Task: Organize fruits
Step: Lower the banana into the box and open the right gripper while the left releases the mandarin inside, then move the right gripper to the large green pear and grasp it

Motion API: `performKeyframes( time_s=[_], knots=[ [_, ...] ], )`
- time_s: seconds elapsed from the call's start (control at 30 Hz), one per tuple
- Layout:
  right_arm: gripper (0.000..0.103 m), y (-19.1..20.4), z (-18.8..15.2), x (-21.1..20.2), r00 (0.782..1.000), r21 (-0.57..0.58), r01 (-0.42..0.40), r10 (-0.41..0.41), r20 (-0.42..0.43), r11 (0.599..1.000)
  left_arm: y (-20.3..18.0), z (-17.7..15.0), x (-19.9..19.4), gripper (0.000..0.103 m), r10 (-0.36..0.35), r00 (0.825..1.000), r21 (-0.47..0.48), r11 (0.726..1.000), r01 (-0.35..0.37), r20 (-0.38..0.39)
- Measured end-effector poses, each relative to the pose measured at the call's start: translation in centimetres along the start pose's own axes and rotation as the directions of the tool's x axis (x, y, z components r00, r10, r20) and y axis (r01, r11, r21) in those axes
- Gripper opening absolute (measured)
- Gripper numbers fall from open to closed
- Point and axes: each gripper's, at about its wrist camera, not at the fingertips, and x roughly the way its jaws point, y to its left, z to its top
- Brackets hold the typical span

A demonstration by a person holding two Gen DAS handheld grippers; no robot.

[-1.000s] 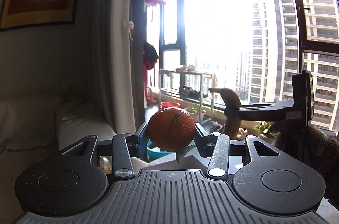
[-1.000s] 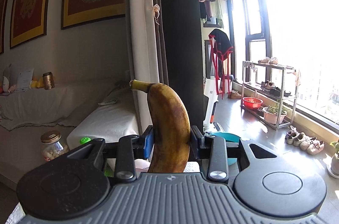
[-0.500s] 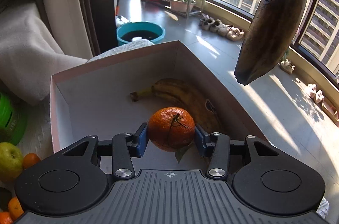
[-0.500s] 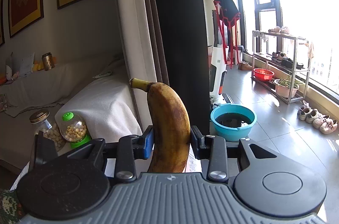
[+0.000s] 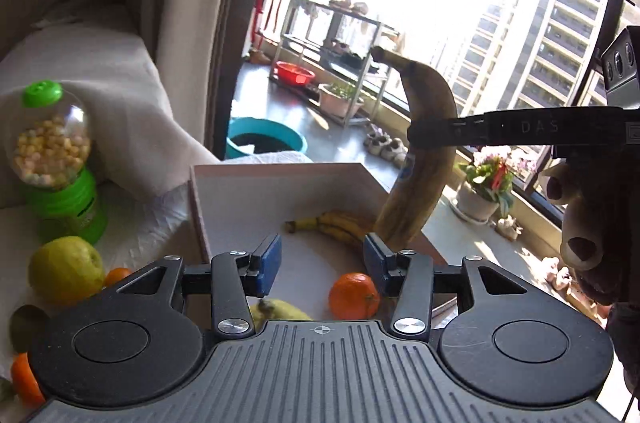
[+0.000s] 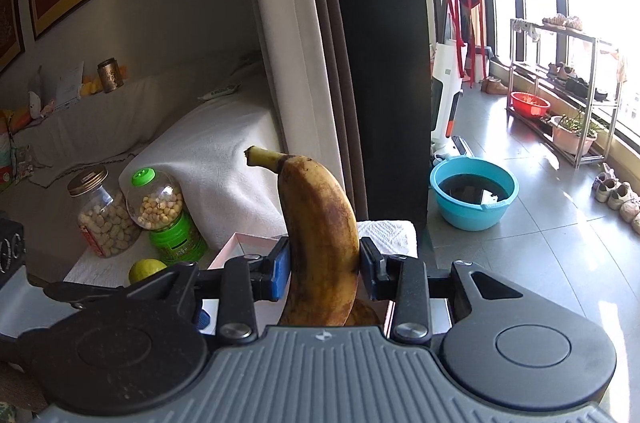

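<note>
My left gripper [image 5: 320, 263] hangs over the near end of a white open box [image 5: 280, 175]. Its jaws are closing with nothing between them. An orange [image 5: 354, 295] lies on the box floor just below the right pad, apart from it. Further in lie two yellow bananas [image 5: 336, 223], and a yellow fruit [image 5: 280, 309] peeks out under the gripper. My right gripper [image 6: 324, 263] is shut on a brown banana [image 6: 316, 207], held stem up. In the left wrist view that banana [image 5: 430, 95] hangs over the box's far right edge.
Left of the box on the white cloth are a yellow-green apple [image 5: 66, 269], small oranges [image 5: 116, 275], a green candy dispenser [image 5: 56, 159] and a glass jar [image 6: 104, 215]. A blue basin [image 6: 474, 195] sits on the floor beyond. A hand [image 5: 588, 215] holds the right gripper.
The orange has left the left jaws and now lies in the box. The left gripper has sunk toward the box. The right gripper came down with its banana.
</note>
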Motion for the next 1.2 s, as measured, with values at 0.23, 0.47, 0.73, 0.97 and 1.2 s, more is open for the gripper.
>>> performKeyframes(
  time_s=[0.23, 0.47, 0.73, 0.97, 1.2],
  knots=[
    [0.035, 3.7, -1.6, 8.0, 0.965, 0.001, -0.031, 0.031, -0.262, 1.000, 4.3, -3.8, -2.7, 0.050, -0.066, 0.997, -0.199, 0.977, 0.073, 0.040],
    [0.036, 4.1, -1.3, 12.6, 0.935, 0.024, 0.014, -0.004, -0.354, 1.000, 3.4, -5.7, -2.5, 0.055, -0.128, 0.991, -0.167, 0.977, 0.131, 0.027],
    [0.036, 4.3, -4.2, 15.8, 0.873, -0.012, -0.015, 0.007, -0.487, 1.000, 1.9, -6.6, -3.0, 0.069, -0.193, 0.981, -0.169, 0.967, 0.192, 0.009],
    [0.054, 3.5, -3.9, 11.2, 0.903, -0.021, -0.056, 0.042, -0.429, 0.998, 1.4, -7.0, -3.8, 0.065, -0.186, 0.982, -0.115, 0.976, 0.186, 0.007],
    [0.064, 7.2, -1.7, 6.2, 0.975, -0.125, -0.037, 0.008, -0.224, 0.992, 5.1, -8.2, -8.2, 0.065, 0.283, 0.953, -0.033, 0.959, -0.281, 0.111]
  ],
)
